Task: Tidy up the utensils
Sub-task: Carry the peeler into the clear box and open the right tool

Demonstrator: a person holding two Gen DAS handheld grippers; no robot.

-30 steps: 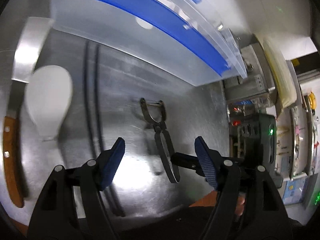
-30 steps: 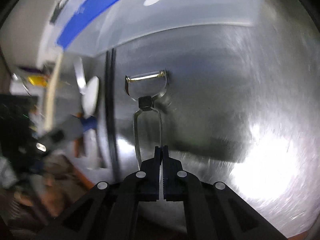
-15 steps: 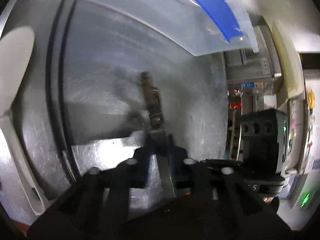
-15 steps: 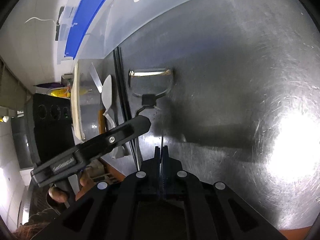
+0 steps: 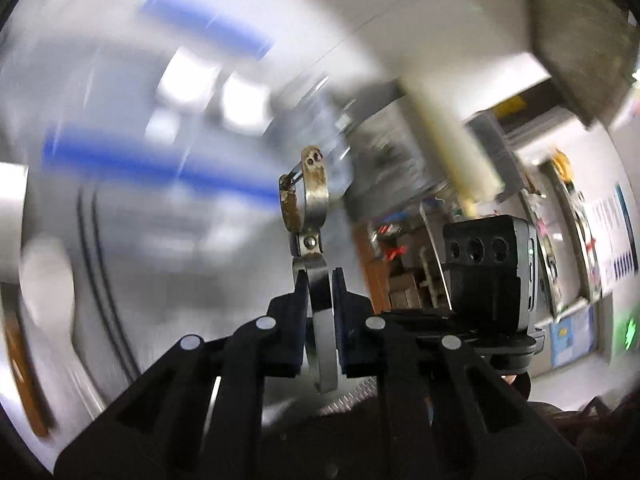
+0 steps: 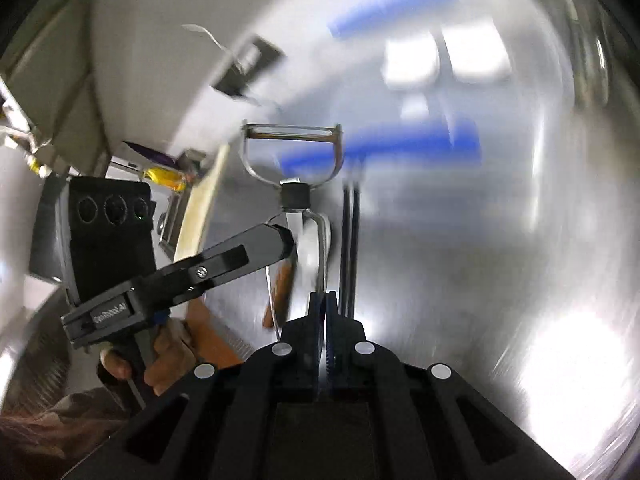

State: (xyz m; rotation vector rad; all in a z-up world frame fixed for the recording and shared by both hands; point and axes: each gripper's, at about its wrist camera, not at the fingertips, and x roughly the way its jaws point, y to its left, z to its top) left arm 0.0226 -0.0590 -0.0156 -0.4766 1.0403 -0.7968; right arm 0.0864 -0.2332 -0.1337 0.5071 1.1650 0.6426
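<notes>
Steel, looped and thin, the peeler [image 5: 316,264] is lifted clear of the metal counter [image 6: 500,260] with both tools on its handle. The left gripper [image 5: 320,300] has closed its blue pads on the sides of the loop handle, just below the black joint, so the rust-stained head stands upright in front of its camera. In the right wrist view the same peeler [image 6: 294,160] faces flat on, blade bar across the top. The right gripper [image 6: 325,304] has its jaws pressed together low on the handle's right wire, though blur makes that contact hard to confirm. A person's hand [image 6: 168,344] holds the left tool at lower left. Behind, smeared by motion, is a clear bin with blue bands [image 5: 160,160]. A wooden-handled utensil [image 5: 24,376] lies at the left edge.
</notes>
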